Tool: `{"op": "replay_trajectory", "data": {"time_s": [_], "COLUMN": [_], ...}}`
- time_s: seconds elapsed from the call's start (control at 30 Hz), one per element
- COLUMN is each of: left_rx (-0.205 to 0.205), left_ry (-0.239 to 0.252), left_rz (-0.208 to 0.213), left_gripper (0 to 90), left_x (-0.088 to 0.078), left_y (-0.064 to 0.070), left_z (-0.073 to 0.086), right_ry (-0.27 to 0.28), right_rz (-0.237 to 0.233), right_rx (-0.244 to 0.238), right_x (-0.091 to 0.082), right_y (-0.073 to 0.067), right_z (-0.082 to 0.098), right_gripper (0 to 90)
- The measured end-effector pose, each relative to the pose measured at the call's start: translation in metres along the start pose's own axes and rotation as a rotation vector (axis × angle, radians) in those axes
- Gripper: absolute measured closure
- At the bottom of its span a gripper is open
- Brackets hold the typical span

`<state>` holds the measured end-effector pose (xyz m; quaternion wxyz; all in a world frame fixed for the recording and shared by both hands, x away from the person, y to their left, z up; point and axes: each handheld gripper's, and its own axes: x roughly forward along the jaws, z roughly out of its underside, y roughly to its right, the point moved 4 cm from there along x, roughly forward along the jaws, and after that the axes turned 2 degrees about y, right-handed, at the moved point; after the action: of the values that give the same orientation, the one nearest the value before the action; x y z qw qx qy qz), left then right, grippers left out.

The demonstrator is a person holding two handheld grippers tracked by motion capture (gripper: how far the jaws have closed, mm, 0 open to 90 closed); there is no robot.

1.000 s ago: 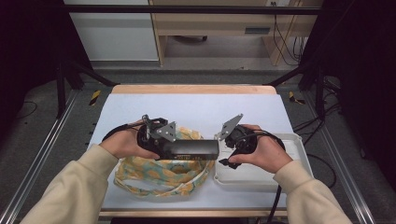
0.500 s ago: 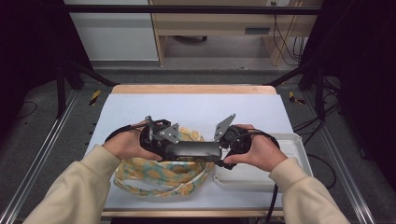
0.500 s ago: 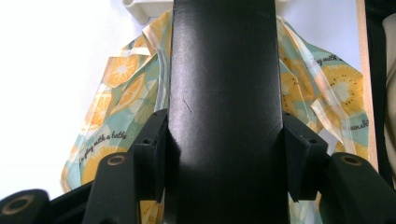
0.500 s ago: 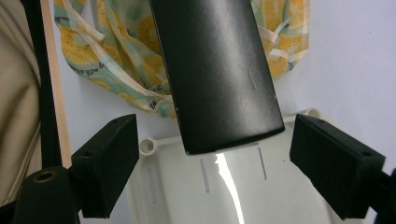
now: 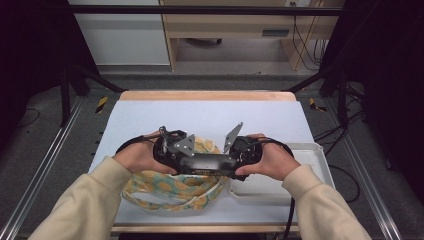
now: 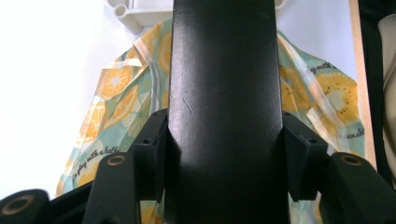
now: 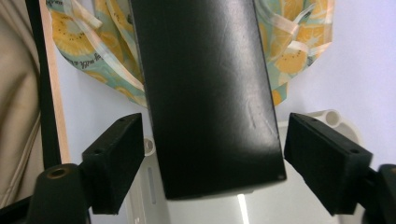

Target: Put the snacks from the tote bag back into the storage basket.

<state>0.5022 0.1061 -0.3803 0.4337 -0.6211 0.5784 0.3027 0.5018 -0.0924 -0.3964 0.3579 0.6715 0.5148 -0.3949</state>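
Observation:
A long black box [image 5: 207,162] is held level above the table between my two grippers. My left gripper [image 5: 192,162] is shut on its left end; in the left gripper view both pads [image 6: 154,156] press the sides of the black box [image 6: 224,93]. My right gripper [image 5: 229,162] is at the other end. In the right gripper view the black box [image 7: 210,93] lies between the pads [image 7: 116,161] with a gap on each side; these jaws have just been closing. A fruit-print bag [image 5: 170,185] lies under the box.
A white tray [image 5: 310,155] sits at the table's right front. The white mat [image 5: 200,117] covers the table, and a wooden edge runs along the far side. Both sleeves come in from the bottom.
My right hand has moved left toward the left gripper, bringing its jaws around the box's right end. The left hand has hardly moved.

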Motion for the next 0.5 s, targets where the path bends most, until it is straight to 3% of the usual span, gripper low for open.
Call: {"op": "replay_trajectory", "data": {"time_s": [0.13, 0.5], "left_rx": [0.003, 0.000], "left_ry": [0.001, 0.010], "left_rz": [0.001, -0.002], "left_gripper": [42.8, 42.8], "left_x": [0.0002, -0.0003], "left_y": [0.0016, 0.0016], "left_z": [0.0000, 0.0003], "right_ry": [-0.012, -0.048], "right_rz": [-0.006, -0.021], "right_rx": [-0.023, -0.035], "right_x": [0.0011, 0.0048], "right_y": [-0.0006, -0.0006], "right_z": [-0.0012, -0.0022], "right_gripper": [29.0, 36.2]}}
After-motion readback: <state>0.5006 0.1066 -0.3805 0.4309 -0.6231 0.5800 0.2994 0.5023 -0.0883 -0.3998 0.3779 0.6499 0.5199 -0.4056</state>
